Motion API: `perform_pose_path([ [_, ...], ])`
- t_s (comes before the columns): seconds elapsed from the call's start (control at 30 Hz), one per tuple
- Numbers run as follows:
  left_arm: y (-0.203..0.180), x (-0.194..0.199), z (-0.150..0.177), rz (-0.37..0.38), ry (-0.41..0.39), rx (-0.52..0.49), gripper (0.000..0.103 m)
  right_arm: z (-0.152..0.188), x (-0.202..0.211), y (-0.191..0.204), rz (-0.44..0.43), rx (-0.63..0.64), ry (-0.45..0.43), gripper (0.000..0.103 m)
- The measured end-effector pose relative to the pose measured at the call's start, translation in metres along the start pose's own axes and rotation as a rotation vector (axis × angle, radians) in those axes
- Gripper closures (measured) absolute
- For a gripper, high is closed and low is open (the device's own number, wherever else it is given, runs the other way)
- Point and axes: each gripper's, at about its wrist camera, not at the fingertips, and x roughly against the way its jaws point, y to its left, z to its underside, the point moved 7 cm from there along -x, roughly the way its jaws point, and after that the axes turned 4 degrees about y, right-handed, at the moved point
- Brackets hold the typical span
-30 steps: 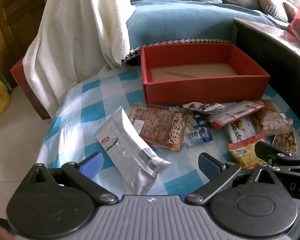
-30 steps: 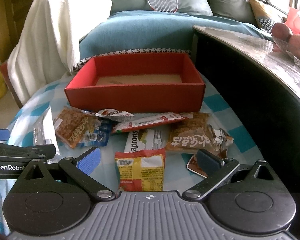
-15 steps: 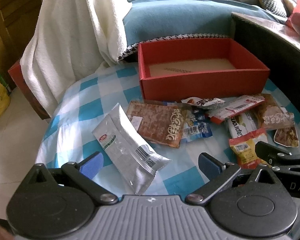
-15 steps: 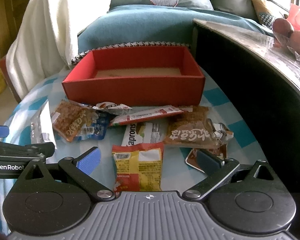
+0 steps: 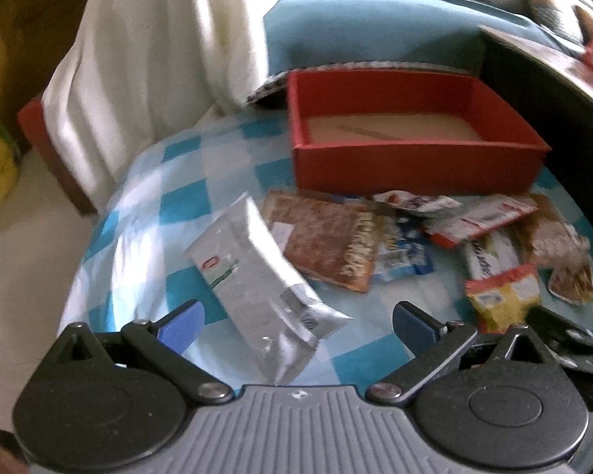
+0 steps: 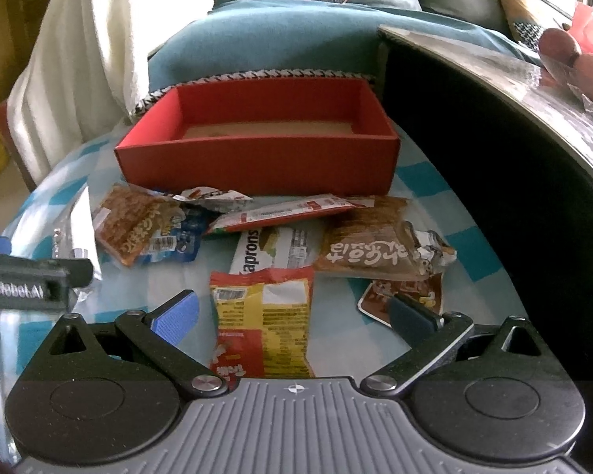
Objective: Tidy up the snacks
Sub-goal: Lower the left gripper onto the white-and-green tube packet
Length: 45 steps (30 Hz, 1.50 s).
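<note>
An empty red box (image 5: 415, 166) (image 6: 257, 166) stands at the far side of a blue-and-white checked cloth (image 5: 170, 213). Several snack packets lie in front of it. A silver packet (image 5: 257, 288) lies between the fingers of my left gripper (image 5: 296, 322), which is open and just above it. A brown packet (image 5: 324, 245) lies beyond it. My right gripper (image 6: 292, 318) is open over a yellow-and-red packet (image 6: 263, 320). Behind that lie a white packet (image 6: 272, 251), a brown packet (image 6: 369, 251) and a long red stick packet (image 6: 284, 213).
A dark curved table (image 6: 494, 150) rises along the right edge of the cloth, with fruit (image 6: 573, 55) on top. A white blanket (image 5: 158, 59) hangs over a blue sofa (image 6: 276, 43) behind the box. The floor (image 5: 23, 256) drops away at the left.
Both grippers have moved forward and lower toward the snacks. The silver packet now sits between the left fingers and the yellow-and-red packet between the right fingers. The packets themselves have not moved.
</note>
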Motion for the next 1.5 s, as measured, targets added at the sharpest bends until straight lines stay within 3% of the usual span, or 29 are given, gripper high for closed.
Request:
perform_pose_path([
  [0.23, 0.024, -0.029, -0.009, 0.038, 0.118, 0.187, 0.006, 0.003, -0.001, -0.007, -0.014, -0.015, 0.021, 0.000],
  [0.4, 0.024, -0.043, -0.012, -0.008, 0.163, 0.134, 0.006, 0.004, 0.002, -0.010, -0.033, -0.029, 0.024, 0.000],
  [0.47, 0.037, -0.049, -0.012, -0.025, 0.184, 0.216, 0.006, 0.004, 0.003, -0.011, -0.040, -0.038, 0.022, 0.000],
  [0.57, 0.050, -0.064, -0.006, 0.018, 0.250, 0.360, 0.006, 0.003, 0.004, -0.010, -0.056, -0.041, 0.024, 0.000],
  [0.67, 0.052, -0.075, -0.002, -0.003, 0.277, 0.417, 0.007, 0.003, 0.005, -0.007, -0.064, -0.033, 0.026, 0.000],
  [0.8, 0.038, -0.077, -0.006, -0.063, 0.247, 0.352, 0.012, 0.001, 0.006, -0.009, -0.058, -0.031, 0.020, 0.000],
  [0.87, 0.032, -0.073, -0.005, -0.066, 0.223, 0.287, 0.026, 0.001, 0.005, -0.012, -0.049, -0.030, 0.018, 0.000],
  [0.97, 0.024, -0.064, 0.002, -0.040, 0.201, 0.192, 0.040, 0.000, 0.005, -0.019, -0.039, -0.035, 0.017, 0.000],
  [1.03, 0.017, -0.054, 0.011, -0.014, 0.209, 0.123, 0.043, -0.001, 0.006, -0.024, -0.041, -0.047, 0.018, 0.001],
  [1.17, -0.005, -0.038, 0.034, 0.043, 0.245, -0.084, 0.044, 0.002, 0.009, -0.035, -0.042, -0.079, 0.021, 0.002],
  [1.27, -0.015, -0.032, 0.043, 0.065, 0.253, -0.159, 0.044, 0.014, 0.009, -0.042, -0.043, -0.109, 0.068, 0.002],
  [1.4, -0.015, -0.034, 0.041, 0.082, 0.270, -0.128, 0.041, 0.038, 0.013, -0.043, -0.046, -0.151, 0.137, 0.002],
  [1.47, -0.012, -0.039, 0.039, 0.093, 0.284, -0.090, 0.031, 0.053, 0.014, -0.044, -0.030, -0.172, 0.174, 0.002],
  [1.5, -0.012, -0.042, 0.038, 0.093, 0.287, -0.079, 0.030, 0.060, 0.015, -0.045, -0.052, -0.210, 0.197, 0.002],
])
